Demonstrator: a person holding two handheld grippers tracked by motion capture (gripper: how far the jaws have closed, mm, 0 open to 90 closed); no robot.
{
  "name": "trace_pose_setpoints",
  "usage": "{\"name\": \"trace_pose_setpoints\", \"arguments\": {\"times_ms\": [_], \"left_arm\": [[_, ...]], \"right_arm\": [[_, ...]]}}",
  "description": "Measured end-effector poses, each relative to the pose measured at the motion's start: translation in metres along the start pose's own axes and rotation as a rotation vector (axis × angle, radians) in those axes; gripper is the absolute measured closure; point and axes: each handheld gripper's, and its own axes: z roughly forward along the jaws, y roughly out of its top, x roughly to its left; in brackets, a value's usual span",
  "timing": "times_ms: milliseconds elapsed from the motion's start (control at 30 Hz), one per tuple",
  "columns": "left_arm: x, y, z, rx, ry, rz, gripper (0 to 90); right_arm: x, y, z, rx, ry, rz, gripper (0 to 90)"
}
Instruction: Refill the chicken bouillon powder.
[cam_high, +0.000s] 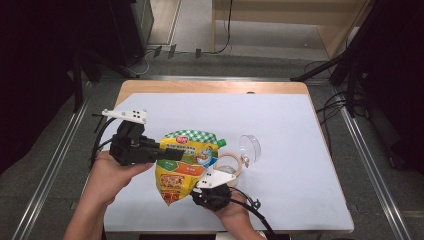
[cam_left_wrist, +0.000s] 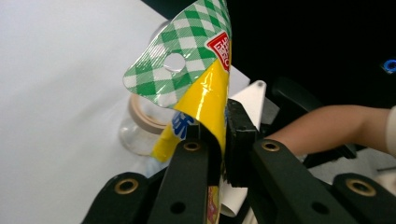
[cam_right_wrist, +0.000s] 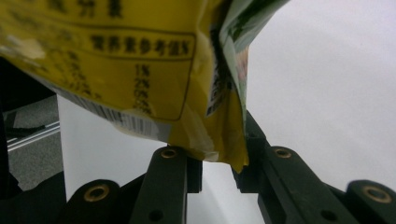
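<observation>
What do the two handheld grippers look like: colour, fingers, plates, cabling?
Both are black. The left gripper and right gripper each carry a flat white-grey three-cornered plate on top, the left one with dark dots. Their fingers are chunky black links with brass-coloured rivets. Black cables trail from each. Forearms are bare.

The yellow pouch (cam_high: 184, 165) with a green-and-white checked top carried a red brand badge with white characters near that top (cam_left_wrist: 219, 46), too small and angled to read. Blue lettering lower on its front was cut off and blurred. On the pouch's back panel (cam_right_wrist: 135, 60), a boxed table in dark print showed a heading of East Asian characters and a column of percentages; the top one looked like "1%", and the rest were too blurred to make out.
</observation>
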Motion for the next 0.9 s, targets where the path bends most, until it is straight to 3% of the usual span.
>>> {"name": "trace_pose_setpoints", "arguments": {"times_ms": [133,267,500,667,900], "left_arm": [[0.002,-0.001,0.007,0.015,0.039,-0.016,85.5],[0.003,0.0,0.014,0.026,0.076,-0.025,83.3],[0.008,-0.004,0.031,0.047,0.079,-0.031,78.7],[0.009,-0.005,0.039,0.064,0.127,-0.026,78.9],[0.008,-0.006,0.054,0.107,0.157,-0.02,77.8]], "right_arm": [[0.005,0.001,0.001,0.047,-0.035,-0.073,75.0],[0.005,0.001,0.001,0.071,-0.011,-0.05,74.9],[0.012,0.006,-0.003,0.092,-0.02,-0.086,75.2],[0.019,0.007,-0.002,0.106,0.037,-0.062,76.6],[0.037,0.01,-0.002,0.108,0.087,-0.109,76.4]]}}
